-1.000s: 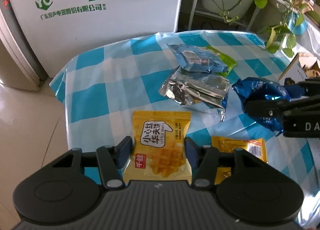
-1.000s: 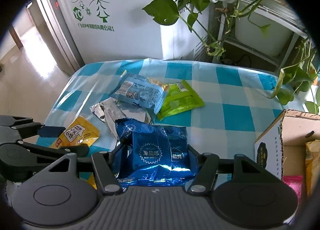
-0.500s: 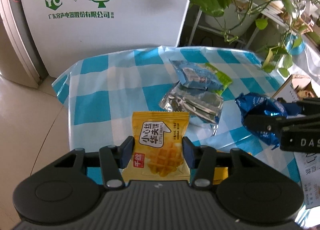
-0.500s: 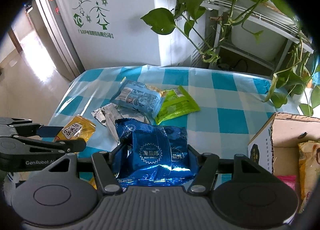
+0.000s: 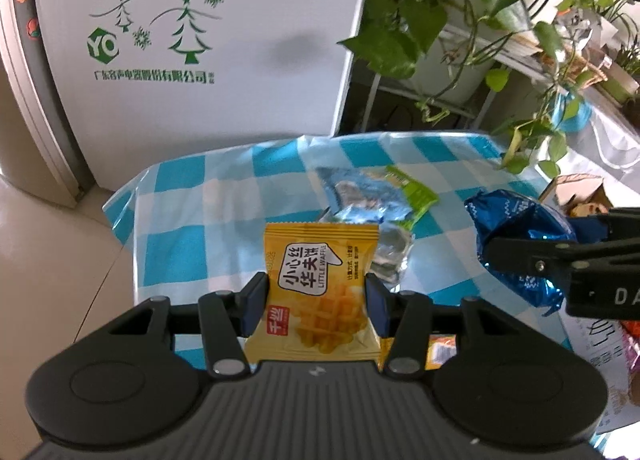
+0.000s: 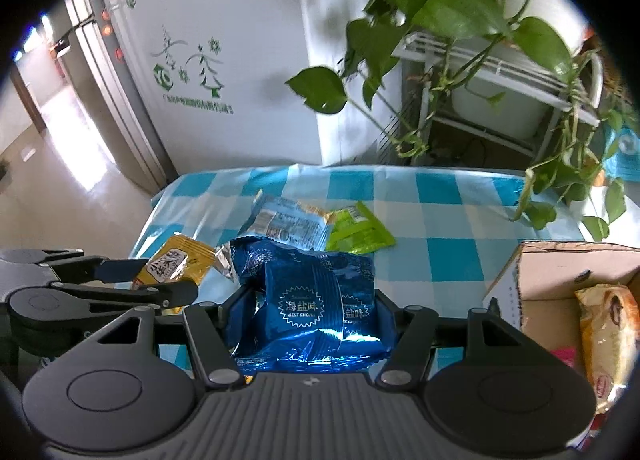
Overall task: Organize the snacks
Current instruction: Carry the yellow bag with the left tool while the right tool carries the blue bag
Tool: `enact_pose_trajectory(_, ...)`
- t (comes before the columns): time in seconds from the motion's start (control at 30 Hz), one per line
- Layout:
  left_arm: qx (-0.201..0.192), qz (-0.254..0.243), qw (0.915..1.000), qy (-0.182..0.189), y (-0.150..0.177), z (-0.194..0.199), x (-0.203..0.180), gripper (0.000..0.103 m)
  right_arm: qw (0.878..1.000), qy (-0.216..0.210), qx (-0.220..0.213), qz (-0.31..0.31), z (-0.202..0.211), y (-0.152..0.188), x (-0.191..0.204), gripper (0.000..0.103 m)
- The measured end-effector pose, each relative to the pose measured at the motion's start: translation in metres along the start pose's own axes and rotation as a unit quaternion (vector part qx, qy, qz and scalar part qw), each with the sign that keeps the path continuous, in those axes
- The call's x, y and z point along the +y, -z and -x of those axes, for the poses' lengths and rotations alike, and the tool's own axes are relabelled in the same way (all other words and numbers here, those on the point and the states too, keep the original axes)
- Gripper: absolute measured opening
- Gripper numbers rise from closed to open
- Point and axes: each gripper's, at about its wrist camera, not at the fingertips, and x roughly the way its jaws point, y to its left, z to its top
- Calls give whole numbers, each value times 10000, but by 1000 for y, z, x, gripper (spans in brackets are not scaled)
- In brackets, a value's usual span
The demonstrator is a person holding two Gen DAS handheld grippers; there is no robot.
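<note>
Left tool: clamped on a yellow waffle snack packet, held above the blue-and-white checked worktop. Right tool: clamped on a crinkled dark blue foil snack bag, also raised. On the worktop at 12 o'clock of the yellow packet: light blue packet, green packet, silver foil packet. Open cardboard box at 3 o'clock.

Yellow waffle packet and crinkled blue foil packet are both held upright above the table.
</note>
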Motion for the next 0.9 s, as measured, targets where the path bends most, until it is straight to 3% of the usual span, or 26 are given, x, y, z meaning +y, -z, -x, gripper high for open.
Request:
enact_pose_trajectory(0.37,-257,-188,9994,106,-4,9,-29,50,9980,186,-424,-433,53,12,-16,68)
enact_pose_trajectory(0.9,-453,-632,9968,170,1,14,-68,50,9923,723,-577,-824,76,18,-67,68)
